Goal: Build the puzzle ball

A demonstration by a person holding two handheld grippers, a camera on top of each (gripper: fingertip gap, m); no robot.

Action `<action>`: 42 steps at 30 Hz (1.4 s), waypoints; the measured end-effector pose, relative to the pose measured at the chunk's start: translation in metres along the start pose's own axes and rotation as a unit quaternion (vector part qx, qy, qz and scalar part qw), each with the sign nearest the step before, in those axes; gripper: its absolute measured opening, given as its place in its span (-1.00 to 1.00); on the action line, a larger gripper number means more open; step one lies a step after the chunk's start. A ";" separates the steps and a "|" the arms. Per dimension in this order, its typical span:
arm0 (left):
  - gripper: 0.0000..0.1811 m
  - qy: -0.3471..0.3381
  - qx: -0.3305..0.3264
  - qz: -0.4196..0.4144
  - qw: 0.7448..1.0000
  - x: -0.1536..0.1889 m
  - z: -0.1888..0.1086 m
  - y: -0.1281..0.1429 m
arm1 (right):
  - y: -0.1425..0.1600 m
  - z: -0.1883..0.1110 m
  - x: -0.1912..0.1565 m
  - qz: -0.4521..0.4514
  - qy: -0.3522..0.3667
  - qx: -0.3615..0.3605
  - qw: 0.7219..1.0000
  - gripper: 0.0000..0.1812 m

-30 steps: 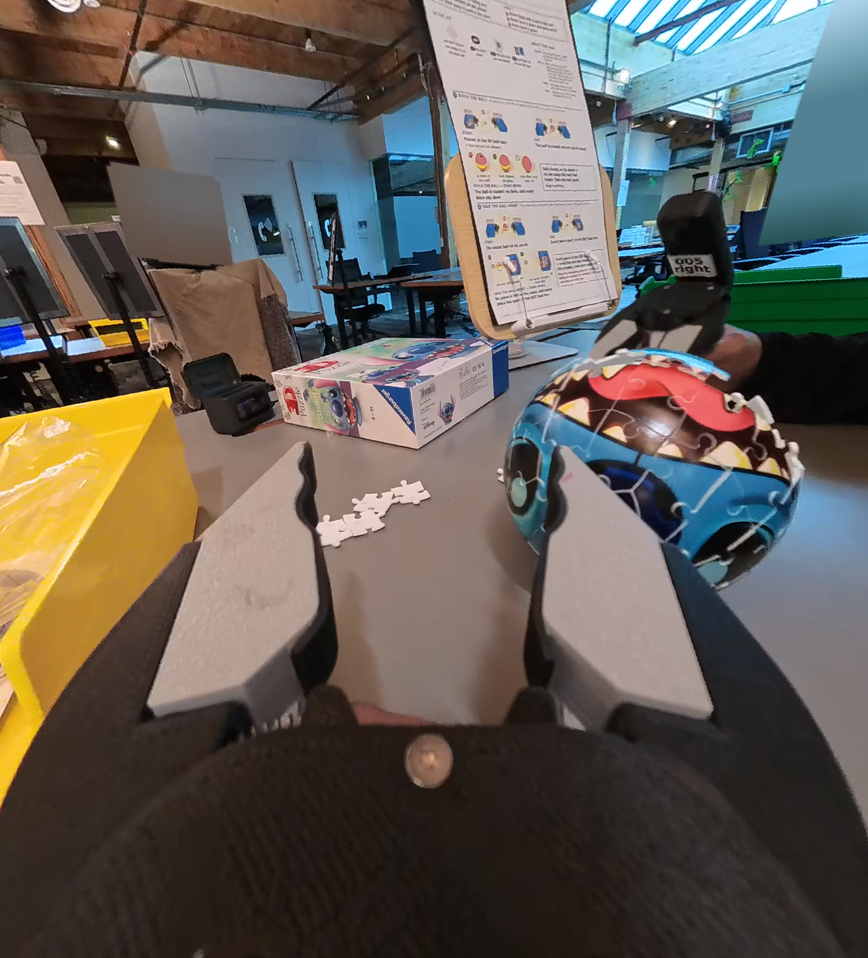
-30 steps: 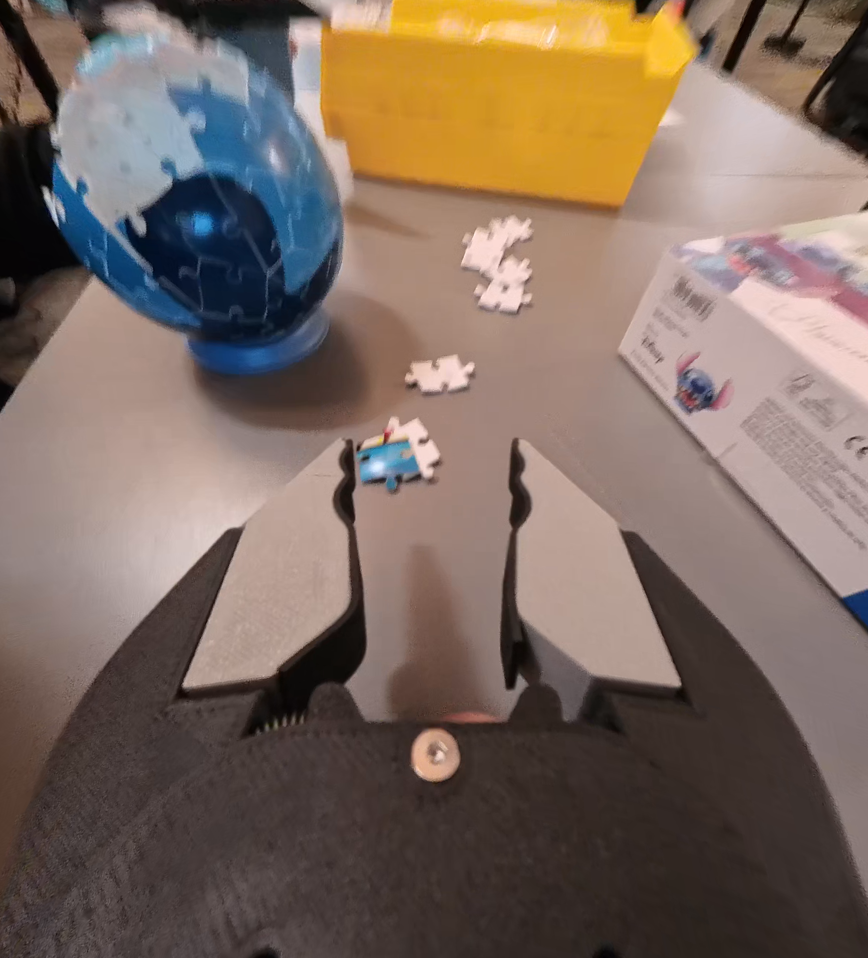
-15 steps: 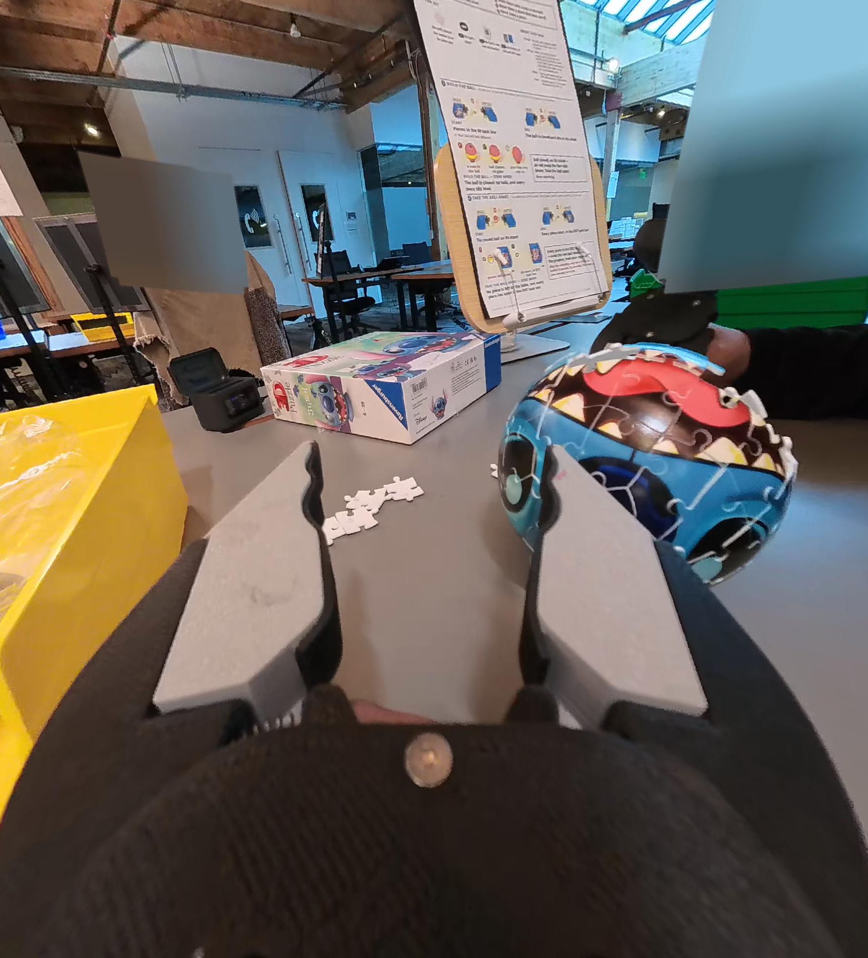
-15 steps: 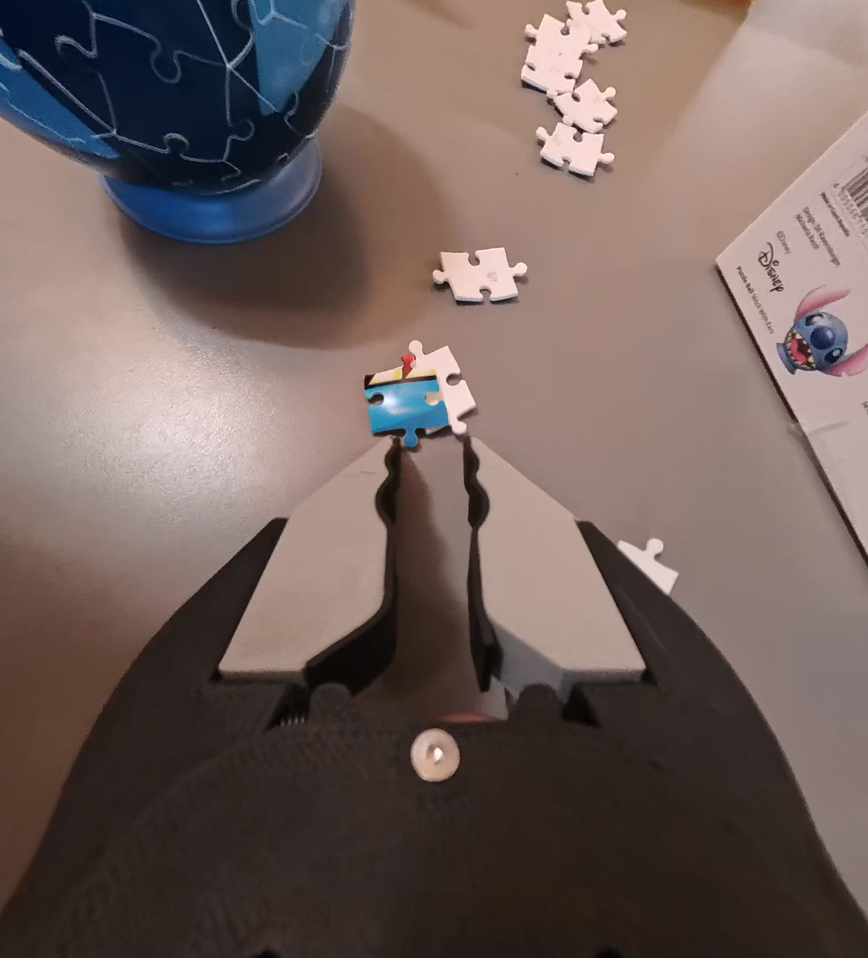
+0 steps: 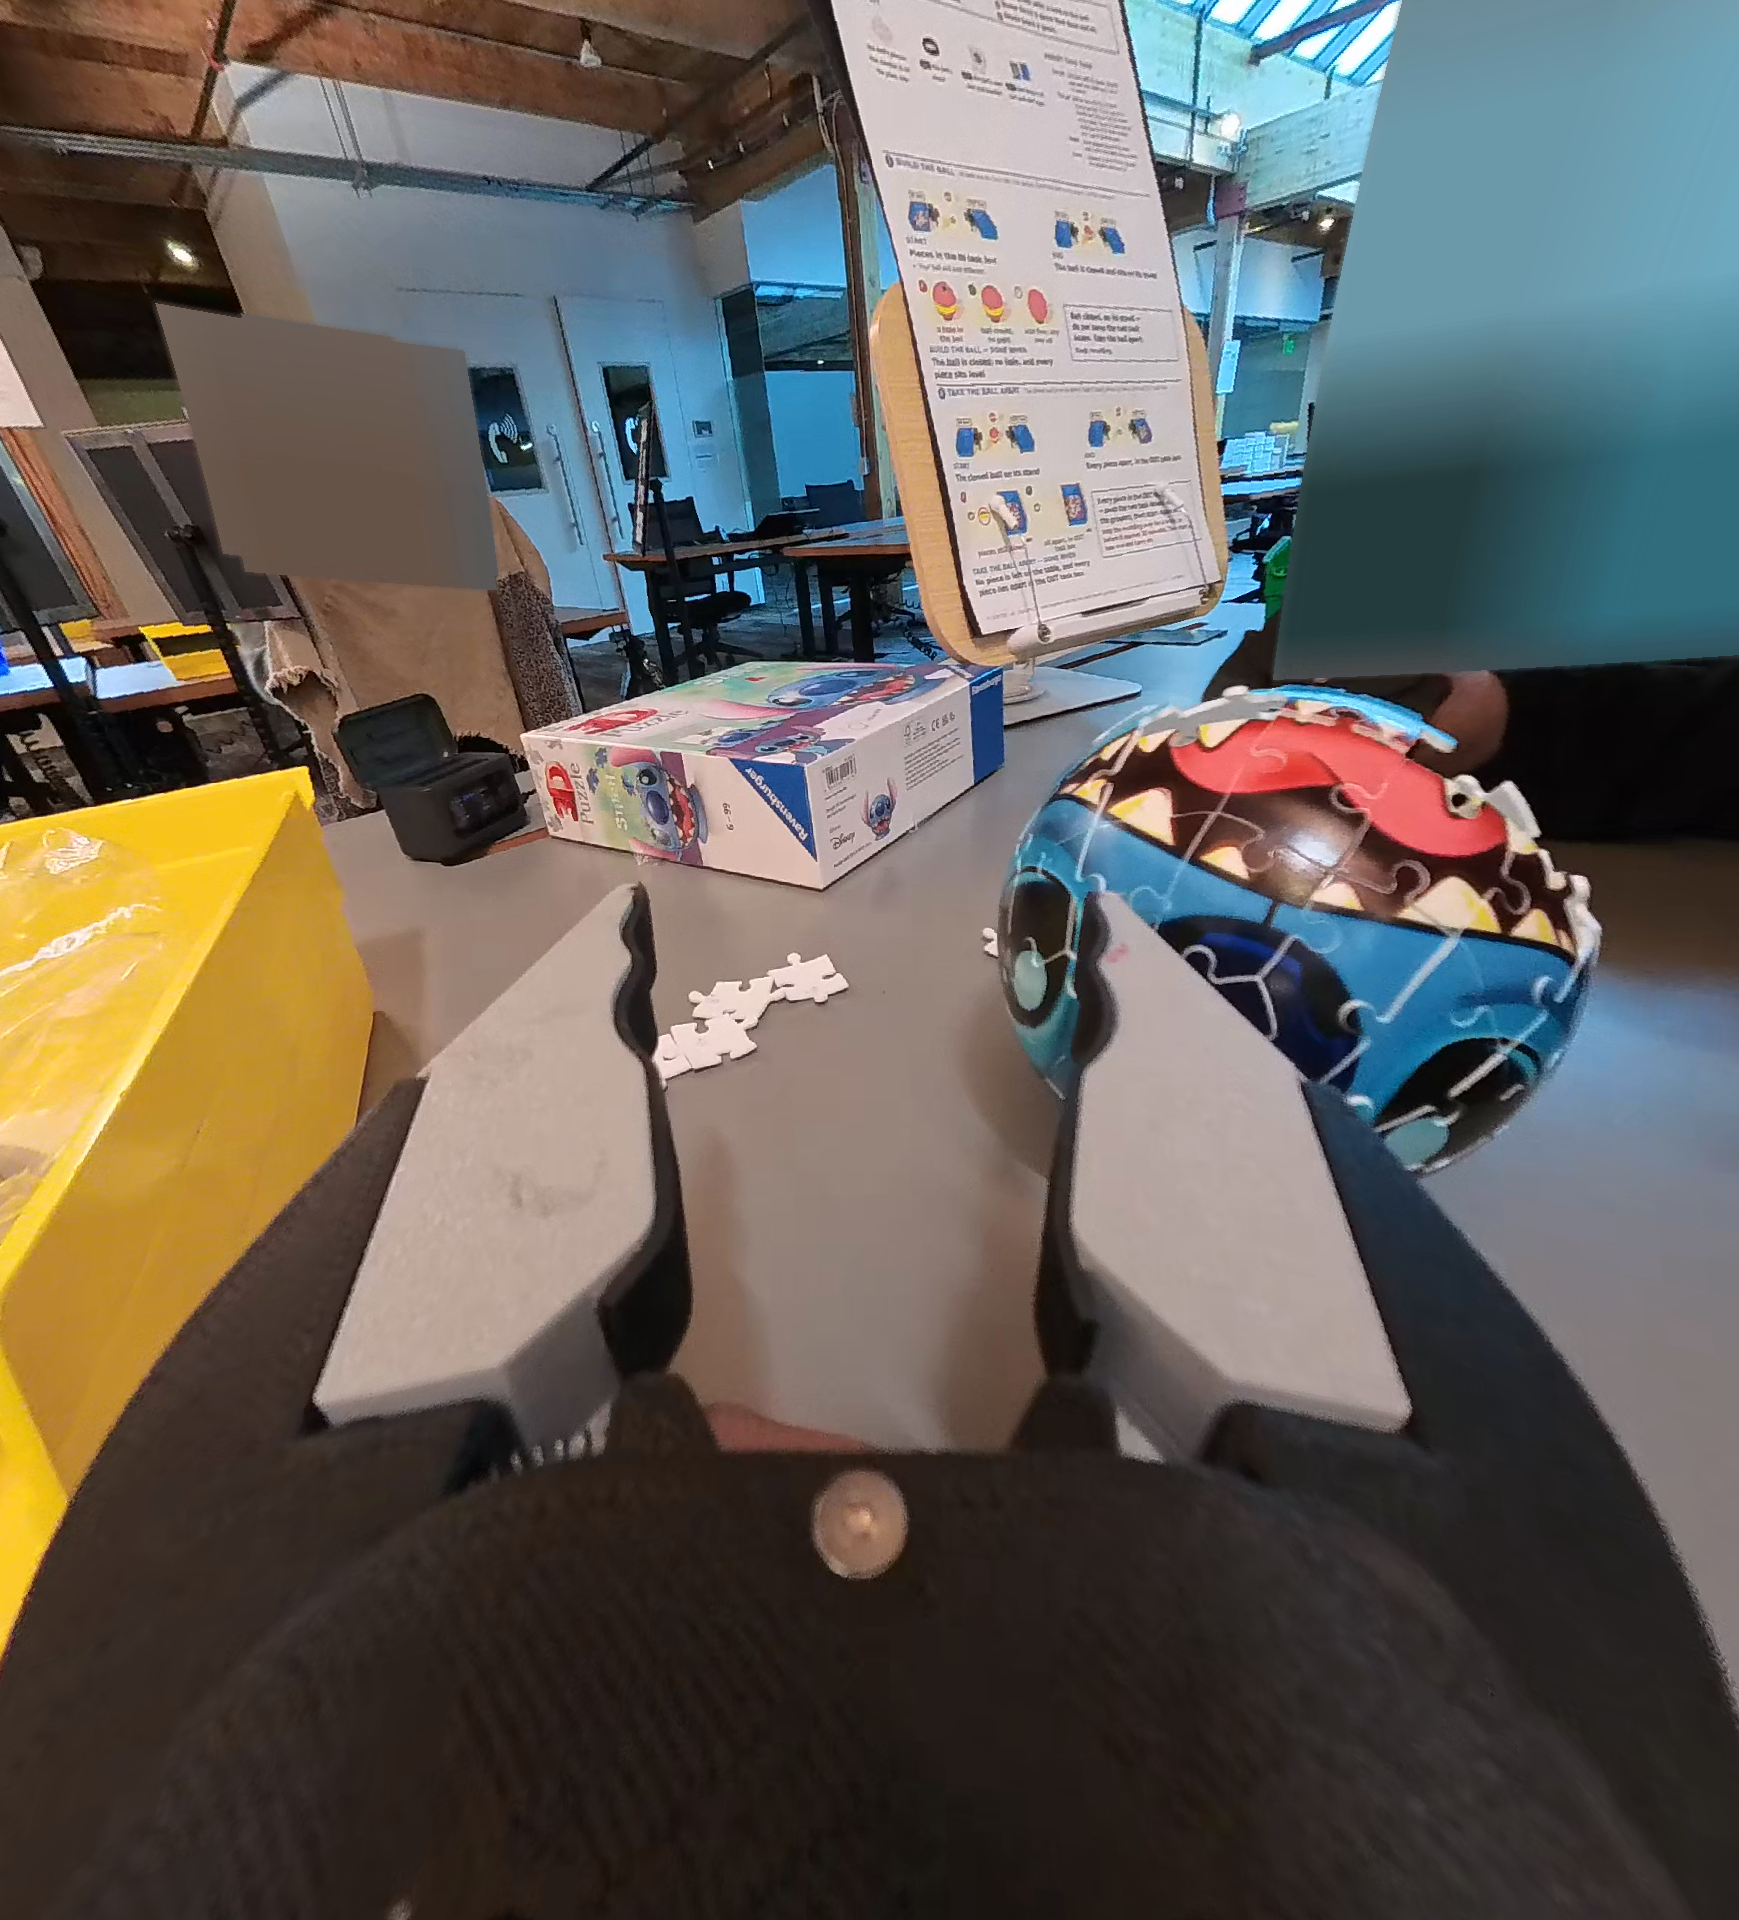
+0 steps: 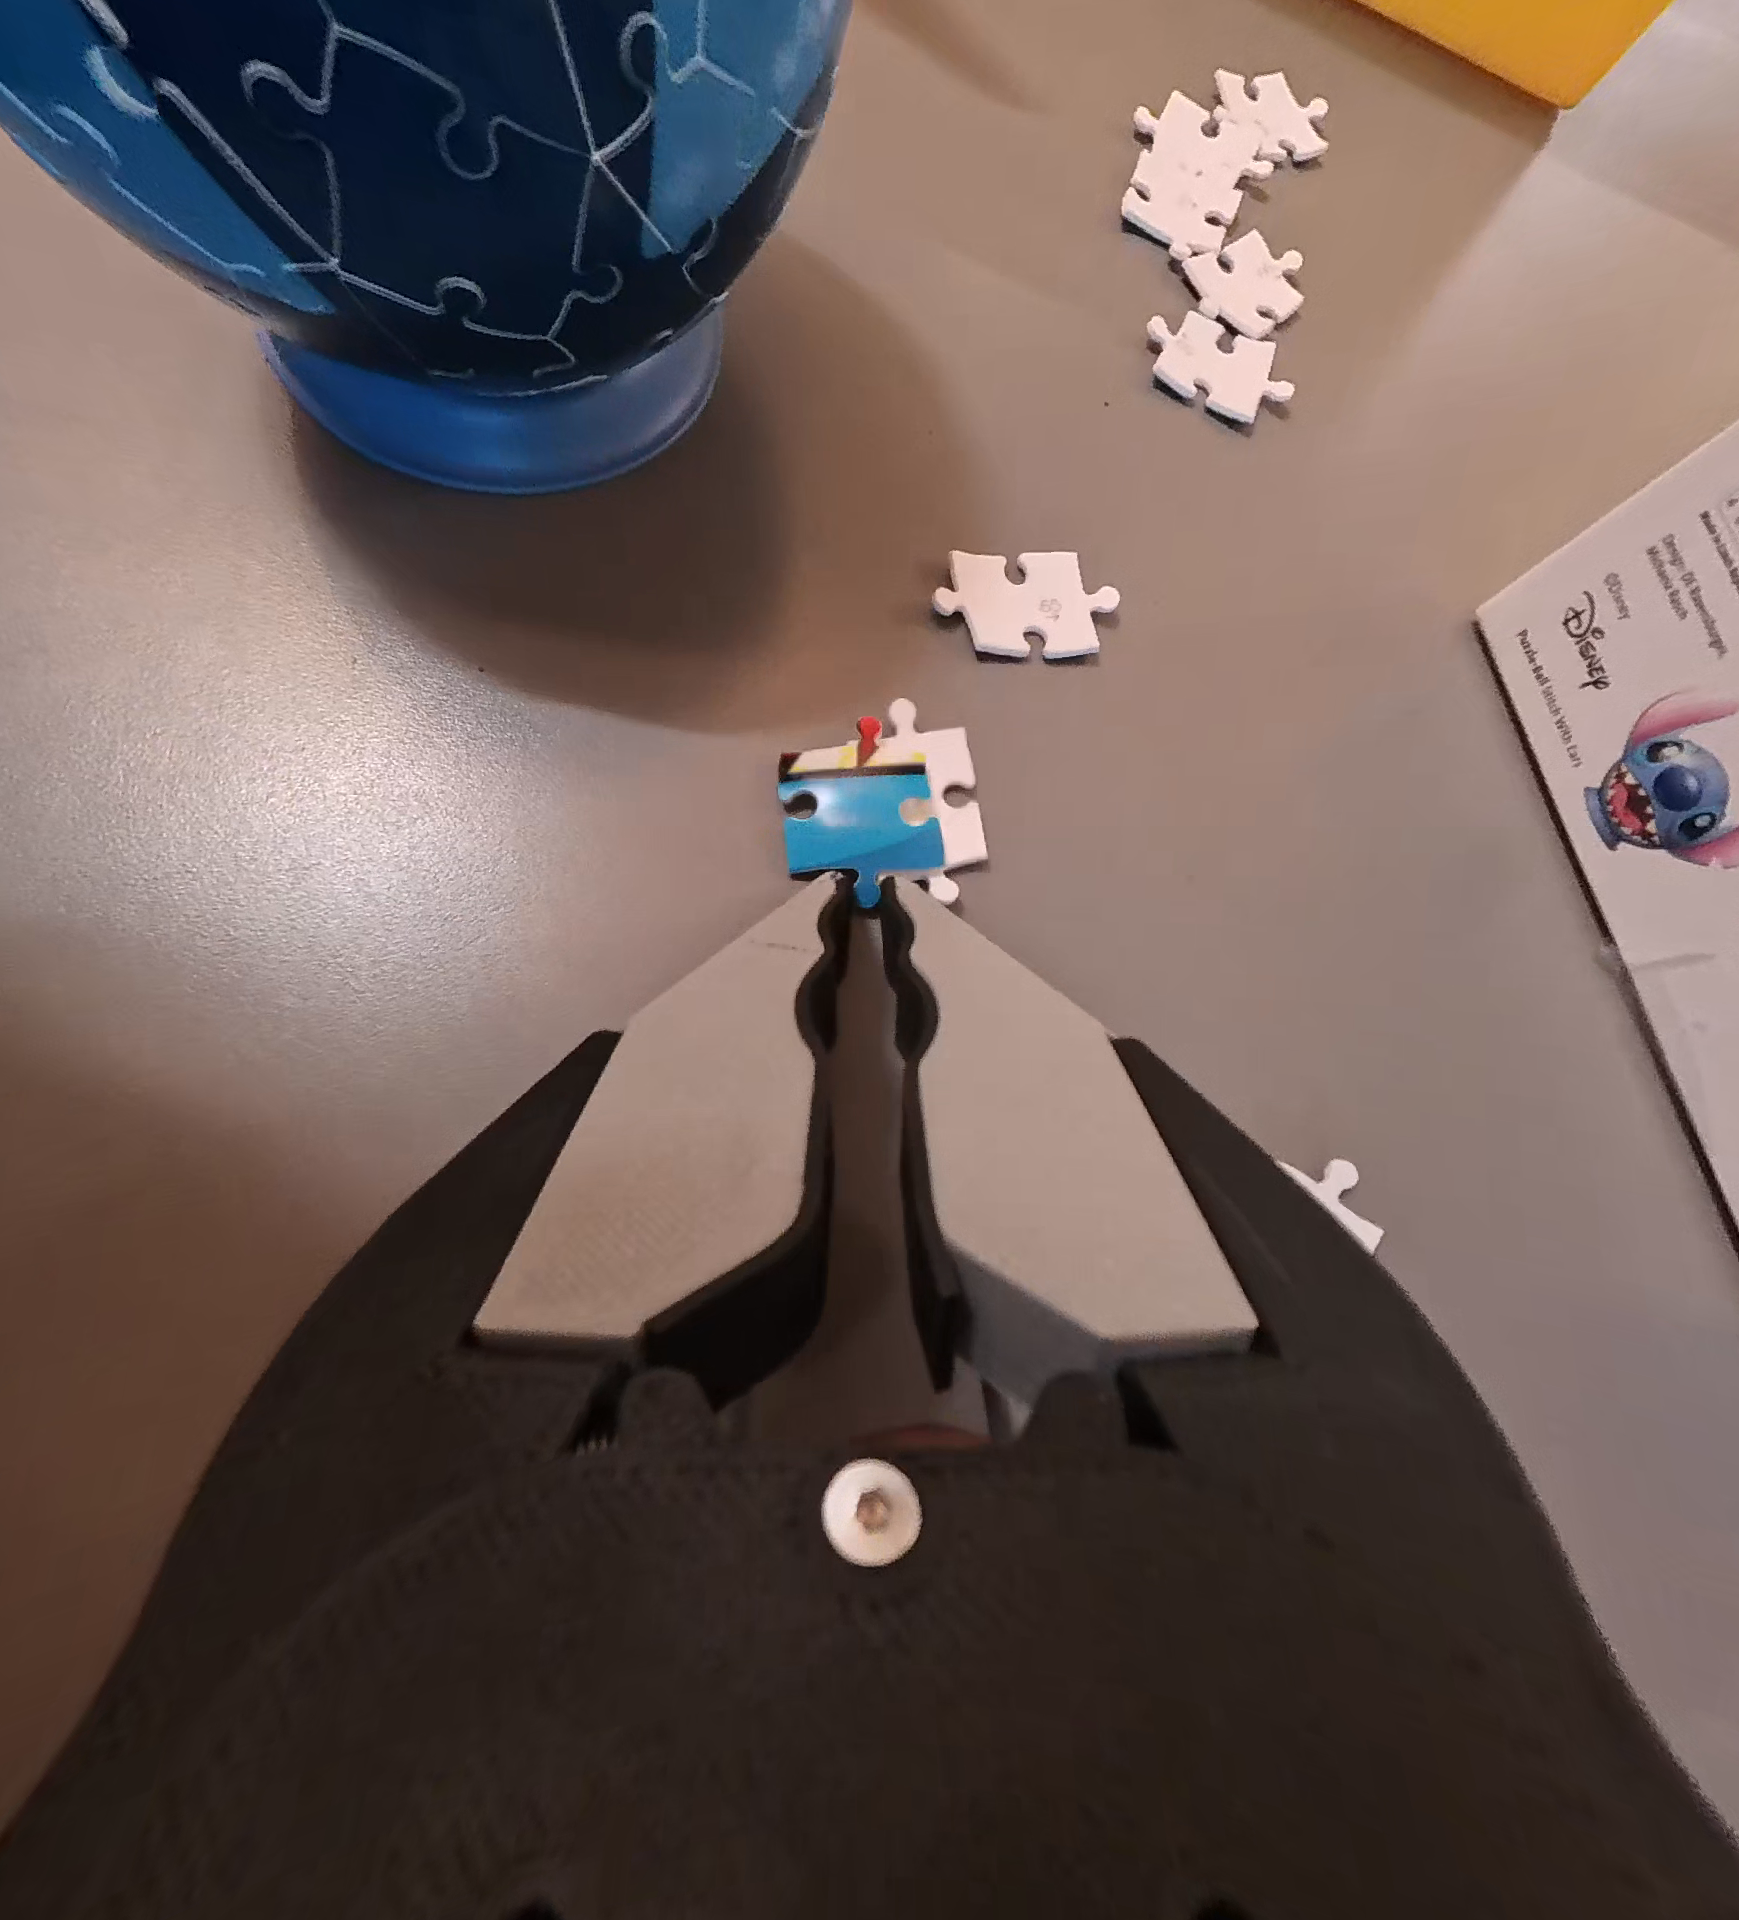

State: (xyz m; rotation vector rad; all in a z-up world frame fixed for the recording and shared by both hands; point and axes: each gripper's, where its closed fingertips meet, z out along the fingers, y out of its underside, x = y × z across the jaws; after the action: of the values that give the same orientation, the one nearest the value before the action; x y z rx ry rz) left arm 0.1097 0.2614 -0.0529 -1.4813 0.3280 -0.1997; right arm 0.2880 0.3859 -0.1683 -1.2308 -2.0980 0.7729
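Observation:
The partly built puzzle ball (image 5: pixel 1301 914) shows a red mouth and teeth in the left wrist view. In the right wrist view its dark blue side (image 6: pixel 429 177) rests on a blue ring stand (image 6: pixel 491 416). My left gripper (image 5: pixel 865 935) is open and empty, with its right finger (image 5: pixel 1187 1143) close beside the ball. My right gripper (image 6: pixel 865 909) points down at the table, its tips pinched on the tab of a blue puzzle piece (image 6: pixel 860 831). That piece lies on a white, face-down piece (image 6: pixel 953 795).
Loose white pieces lie on the grey table (image 6: pixel 1026 603), (image 6: pixel 1218 218), (image 5: pixel 740 1003), one beside my right finger (image 6: pixel 1338 1205). The puzzle box (image 5: pixel 771 779) (image 6: pixel 1696 831) lies to one side. A yellow bin (image 5: pixel 117 1039), a black case (image 5: pixel 439 779) and an instruction board (image 5: pixel 1041 343) stand around. The tips of one gripper are about 25 cm away from the tips of the other.
My right gripper has dropped towards the table and narrowed from open to pinched on the blue piece's tab. The left gripper has barely moved beside the ball.

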 end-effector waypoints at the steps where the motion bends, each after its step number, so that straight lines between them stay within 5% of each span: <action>1: -0.12 -0.001 0.001 0.000 1.000 0.000 0.000 0.000 | -0.001 -0.001 0.000 -0.001 0.002 0.003 1.000 -0.98; 12: -0.15 -0.003 0.007 0.000 1.000 -0.001 -0.002 -0.001 | -0.029 -0.026 0.004 0.049 -0.001 0.093 0.994 -0.98; 21: -0.25 0.039 0.006 -0.026 0.999 0.013 -0.006 -0.003 | -0.107 -0.067 0.004 0.070 -0.045 0.163 0.983 -0.98; 24: -0.62 0.085 0.000 -0.065 0.994 0.020 -0.010 -0.003 | -0.141 -0.069 -0.003 0.040 -0.063 0.143 0.987 -0.98; 30: -0.95 0.098 -0.121 -0.047 0.987 0.022 -0.002 -0.001 | -0.183 -0.045 -0.025 -0.034 -0.110 0.053 0.992 -0.98; 34: -1.00 0.114 -0.184 -0.026 0.976 0.030 0.010 -0.007 | -0.187 -0.024 -0.032 -0.054 -0.142 -0.004 0.988 -0.98; 42: -1.00 0.154 -0.172 -0.049 0.972 0.037 0.023 -0.025 | -0.185 -0.010 -0.030 -0.032 -0.174 -0.073 0.981 -0.98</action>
State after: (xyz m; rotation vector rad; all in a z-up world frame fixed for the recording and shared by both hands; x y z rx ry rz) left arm 0.1541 0.2682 -0.0303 -1.8149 0.5610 -0.4741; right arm 0.2044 0.2856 -0.0332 -1.1605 -2.5038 0.8693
